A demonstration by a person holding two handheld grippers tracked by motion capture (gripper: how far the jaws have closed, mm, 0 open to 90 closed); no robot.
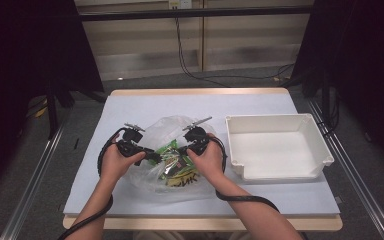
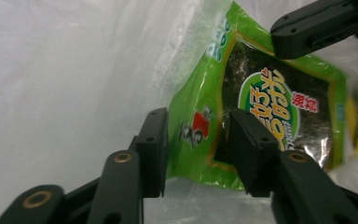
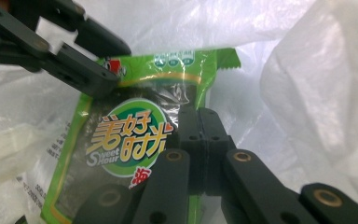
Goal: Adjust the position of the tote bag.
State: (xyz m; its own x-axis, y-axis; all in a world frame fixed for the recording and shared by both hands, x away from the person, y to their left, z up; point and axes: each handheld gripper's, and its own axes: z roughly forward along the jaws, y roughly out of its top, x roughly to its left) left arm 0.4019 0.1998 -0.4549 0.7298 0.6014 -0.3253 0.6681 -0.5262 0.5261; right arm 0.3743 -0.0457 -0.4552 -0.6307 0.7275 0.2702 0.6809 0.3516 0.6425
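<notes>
Two grippers buried in a crinkled clear bag (image 1: 175,131) mid-table, beside a white plastic bin (image 1: 278,145). Left gripper (image 2: 198,140): jaws parted, straddling the lower edge of a glossy green packet (image 2: 261,100), pads not pressing. Right gripper (image 3: 199,140): jaws clamped together on that packet's side edge, film pinched between. Packet mostly veiled by cloudy film from above, corner cut off at the frame edge. Yellow packet (image 1: 182,179) underneath, print unreadable. Smooth pale table (image 1: 130,107).
</notes>
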